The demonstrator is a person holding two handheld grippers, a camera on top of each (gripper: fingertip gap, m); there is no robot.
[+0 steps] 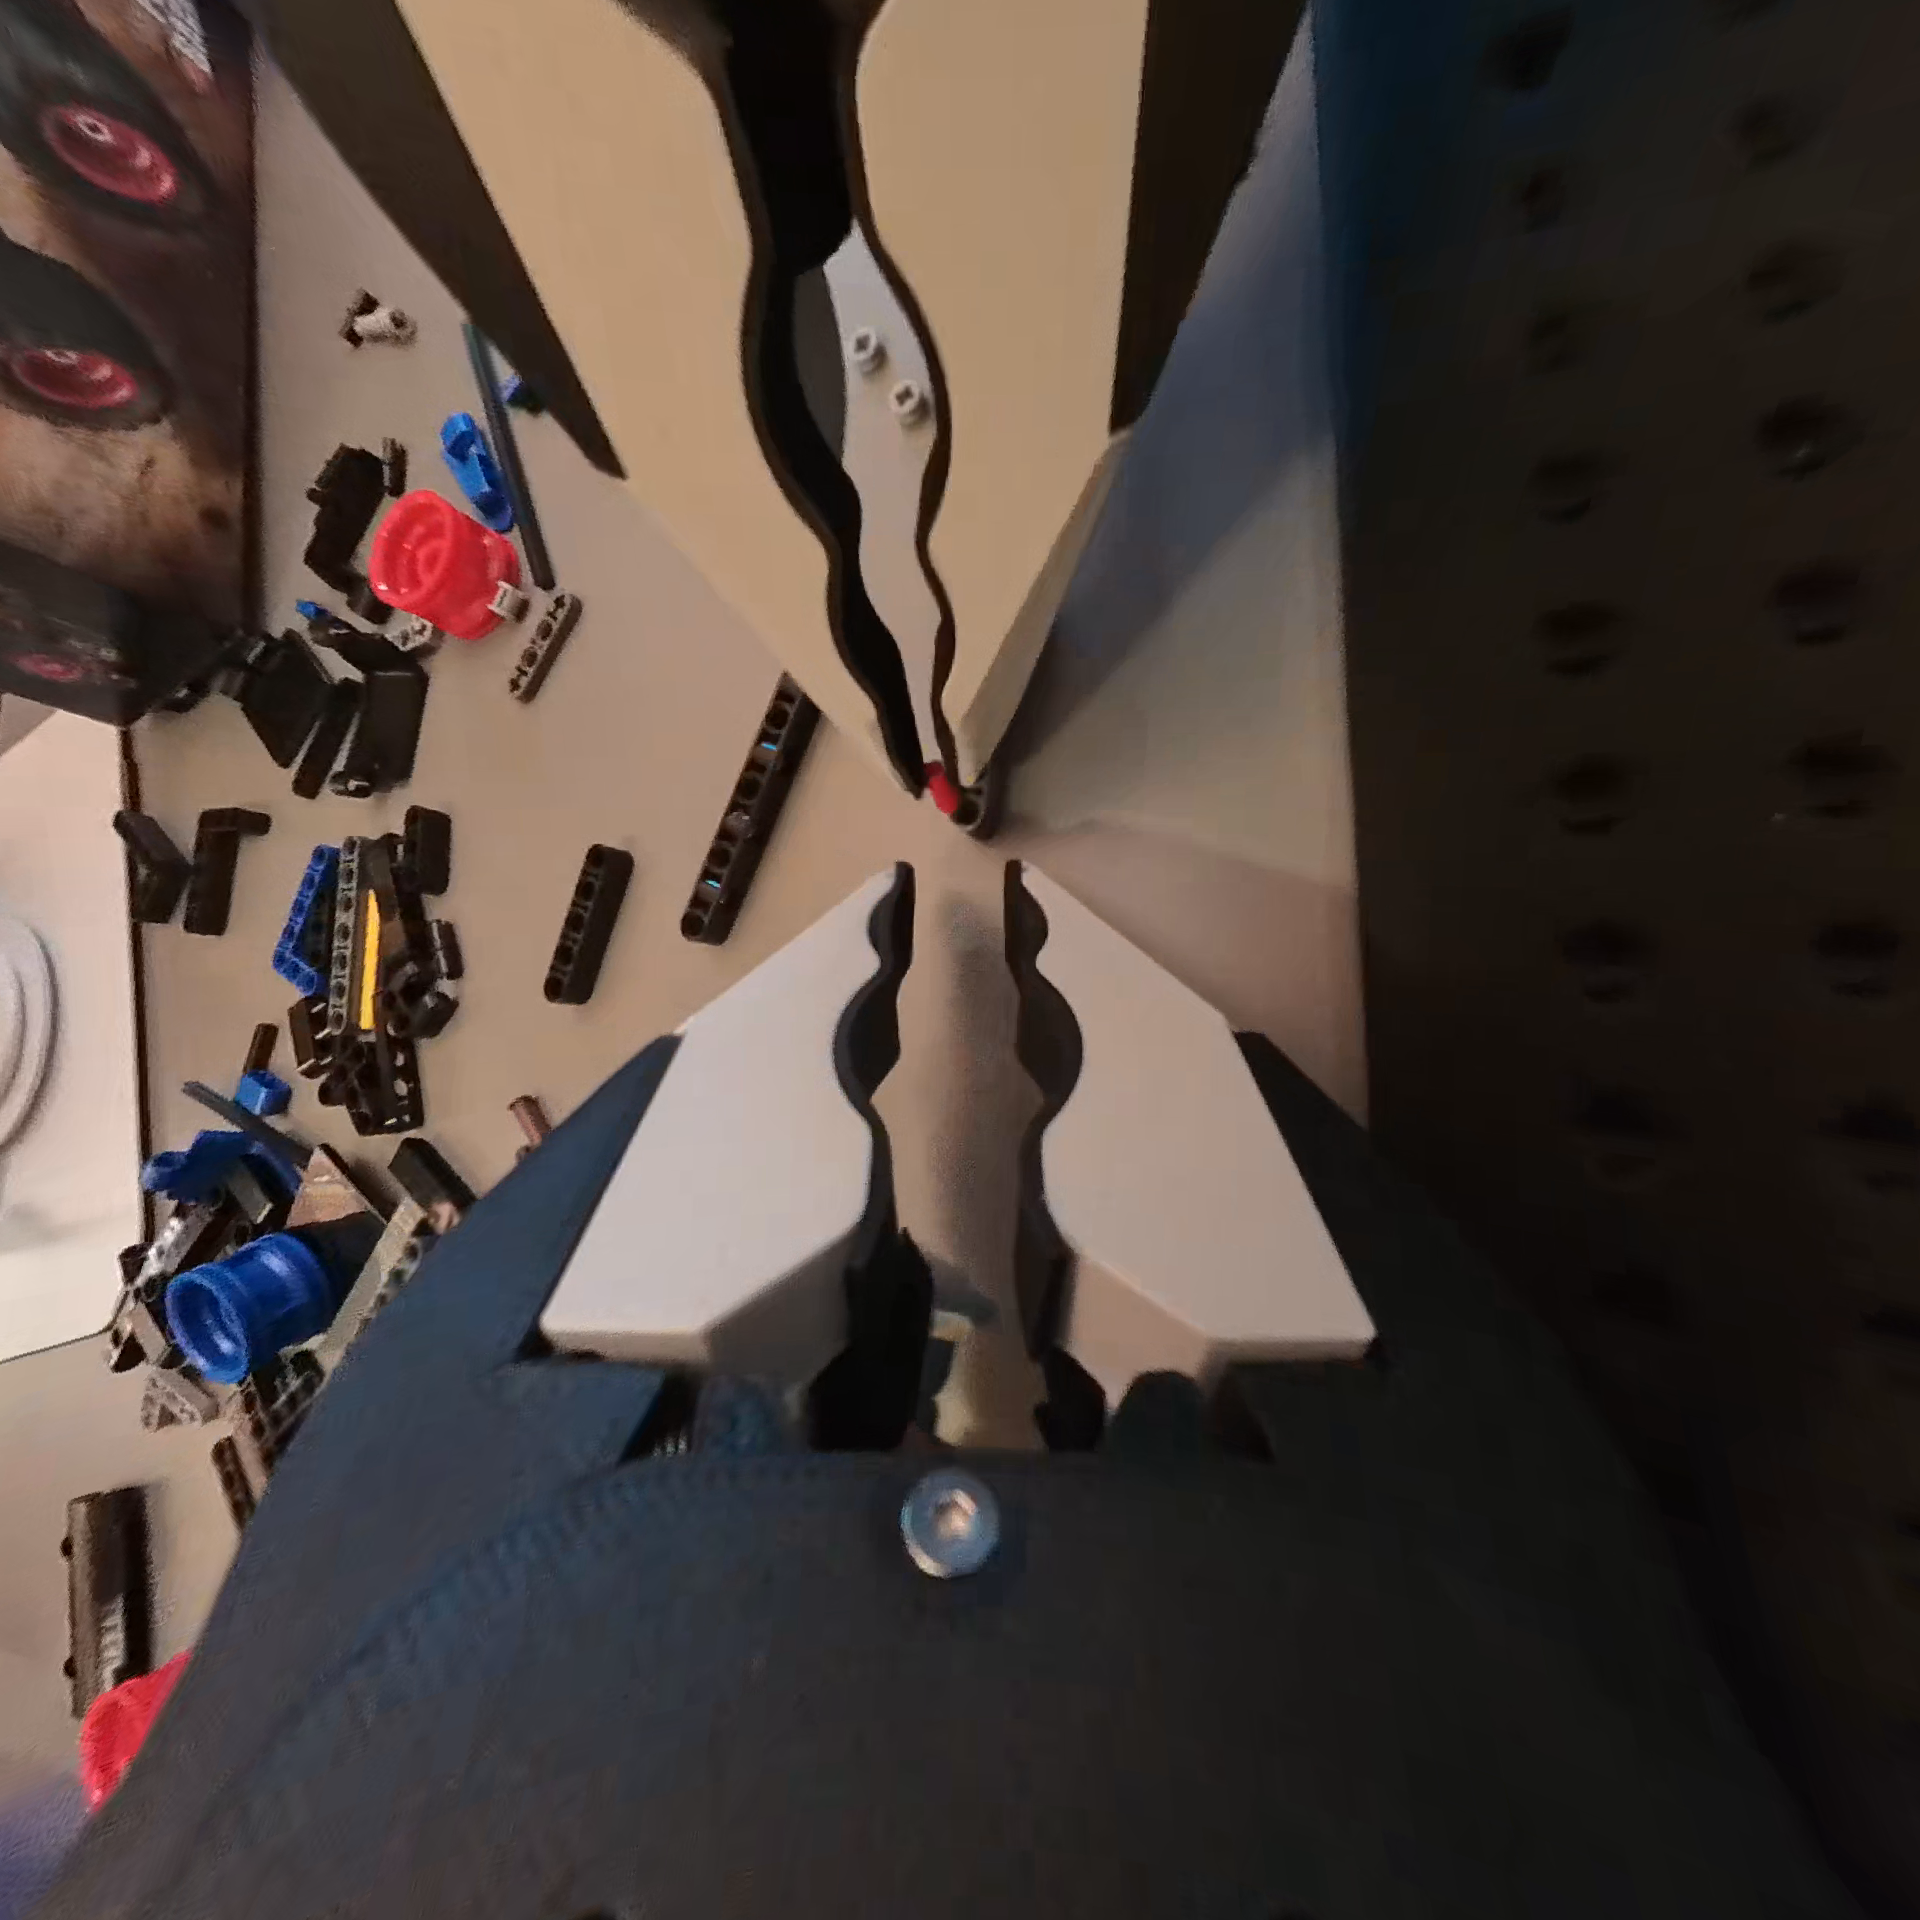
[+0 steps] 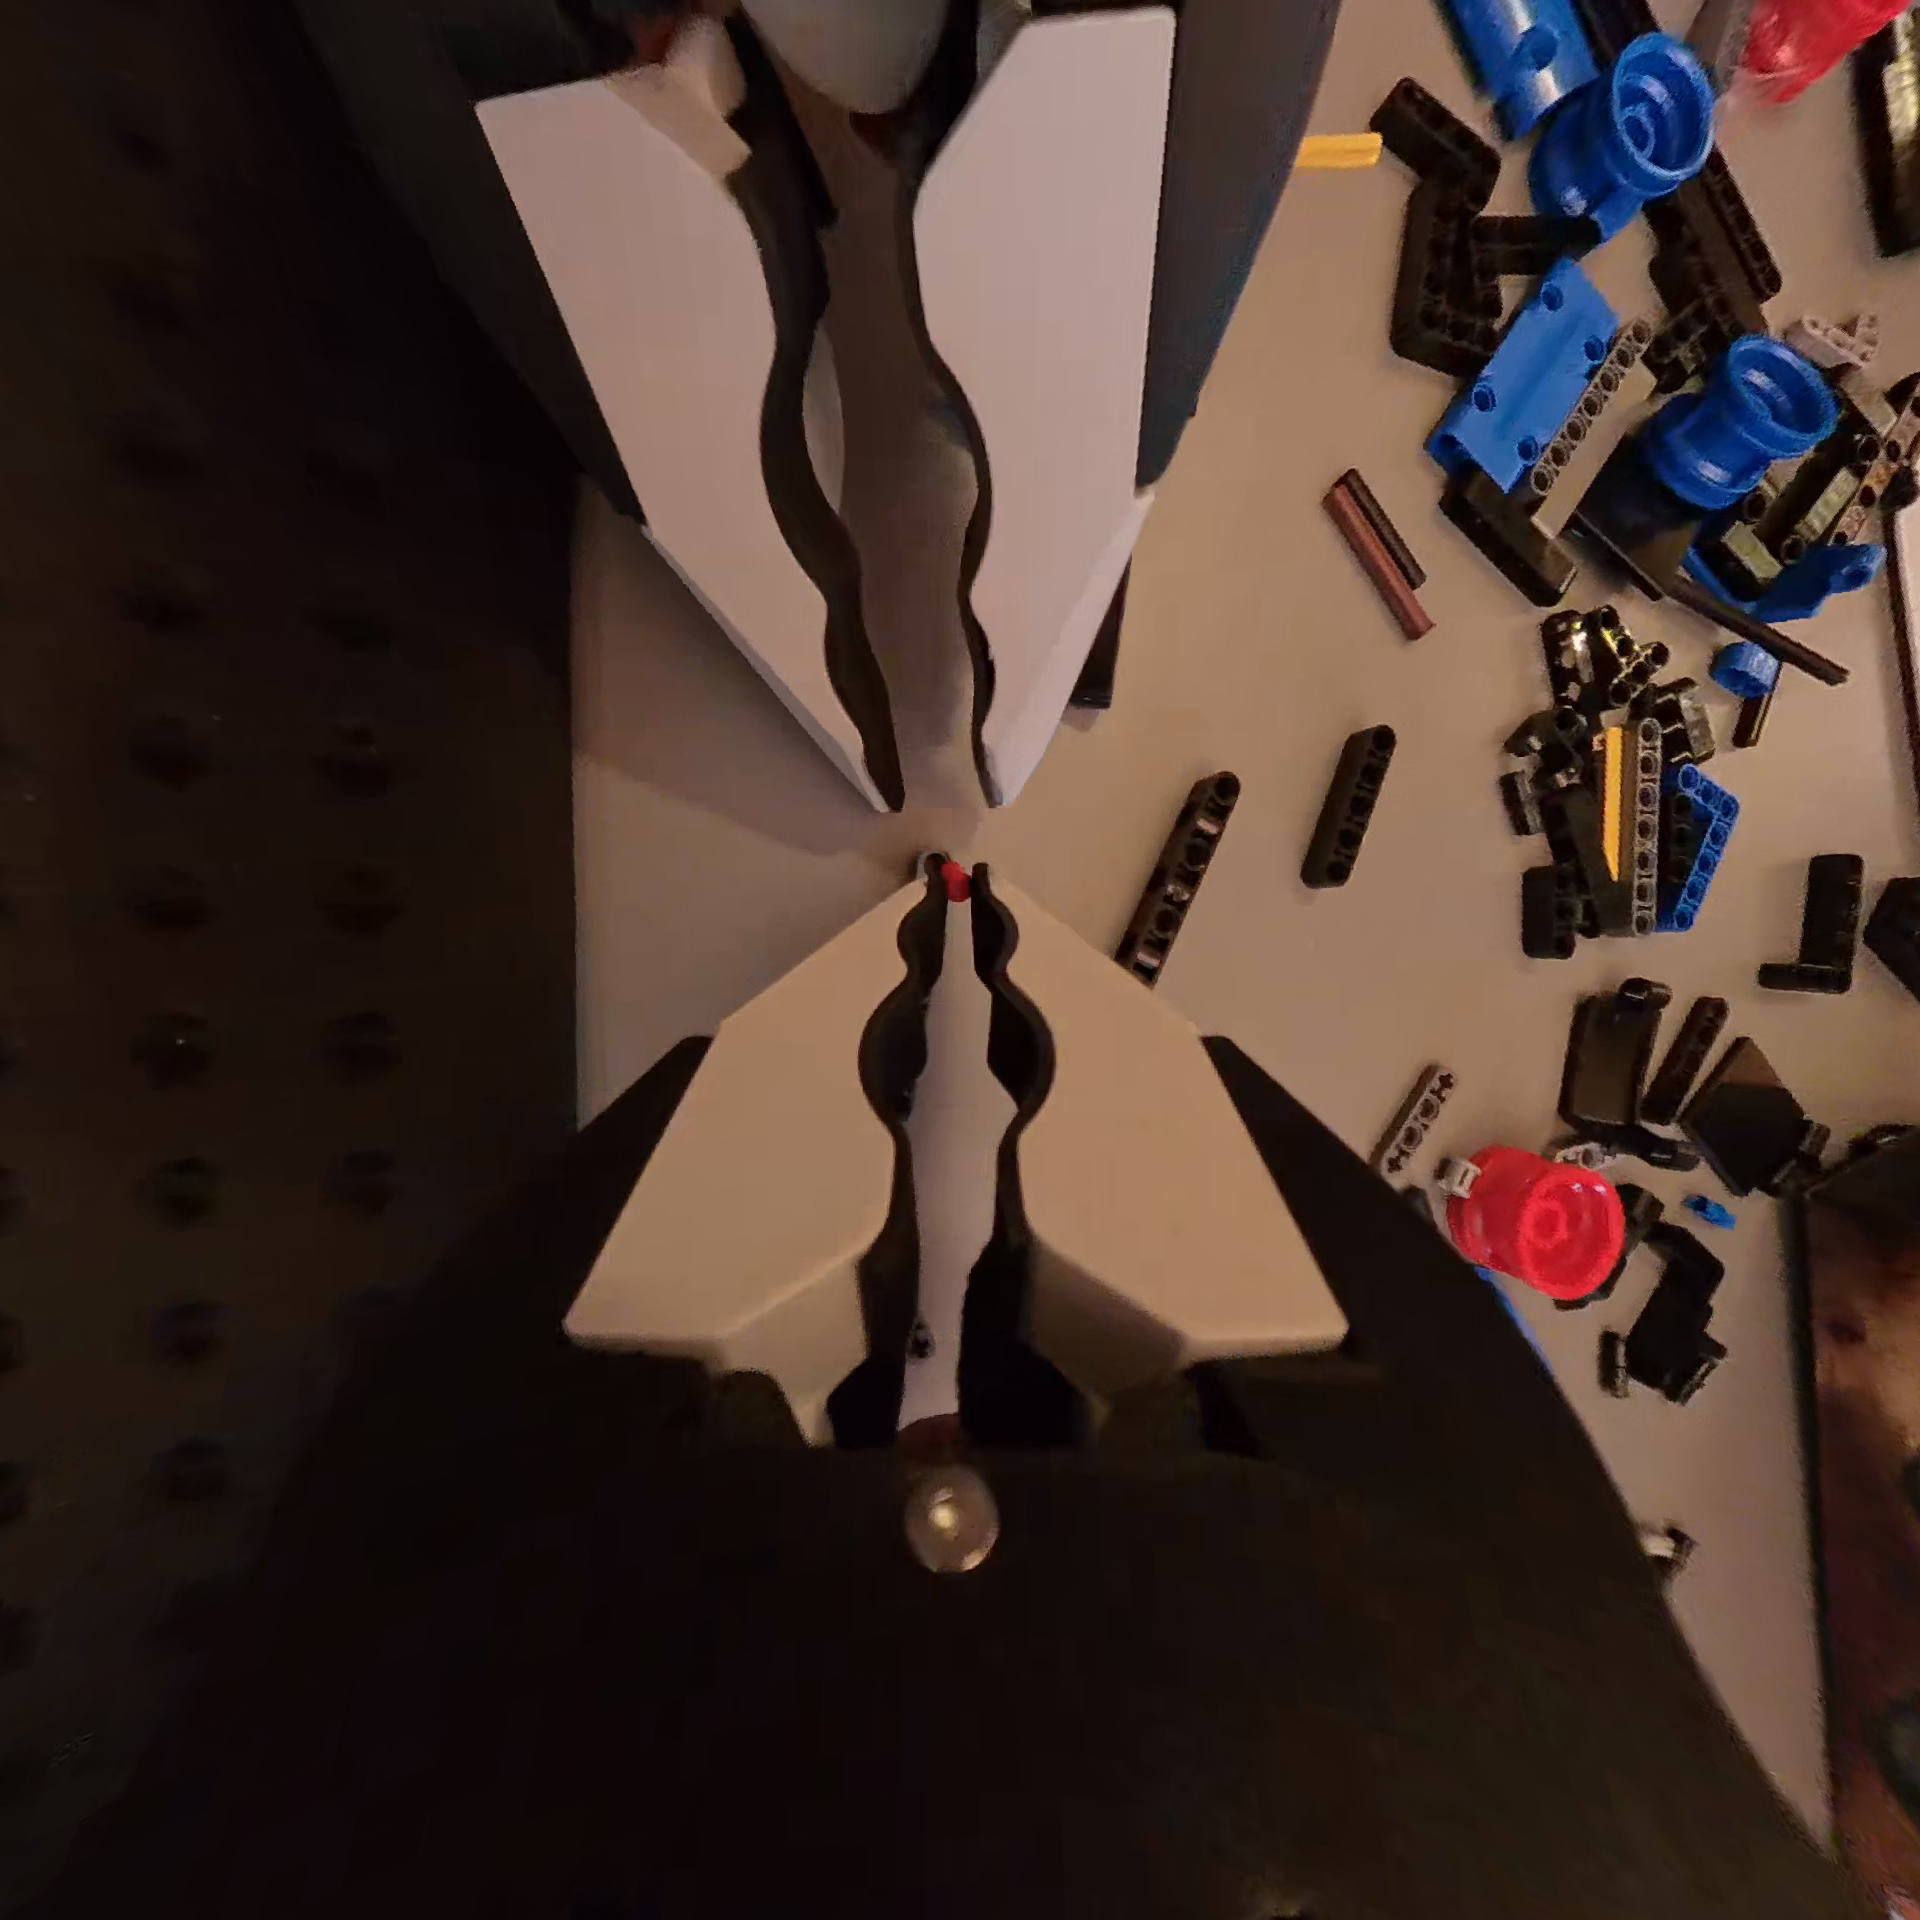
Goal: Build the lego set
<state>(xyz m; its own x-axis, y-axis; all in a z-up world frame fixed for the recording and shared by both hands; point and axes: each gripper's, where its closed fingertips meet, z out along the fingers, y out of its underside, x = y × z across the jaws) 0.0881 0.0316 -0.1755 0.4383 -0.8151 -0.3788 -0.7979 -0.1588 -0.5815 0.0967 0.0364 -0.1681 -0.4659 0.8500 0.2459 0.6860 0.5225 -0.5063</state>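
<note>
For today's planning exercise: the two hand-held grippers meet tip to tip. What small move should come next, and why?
Probably close the left hand-held gripper on the red pin. The right hand-held gripper pinches the pin with a small black piece at its tips, while the left one is open just short of them.

Lego pieces, loose on the pale table

A tiny red pin (image 2: 954,883) sits at centre; black beams, blue hubs (image 2: 1621,130) and a red wheel (image 2: 1538,1221) scatter toward 3 o'clock.

2 grippers: left gripper (image 1: 958,868), right gripper (image 2: 951,868). 1 tiny red pin (image 2: 954,883). 2 blue wheel hubs (image 2: 1631,120), far right. 2 grey bushes (image 1: 888,374).
</note>
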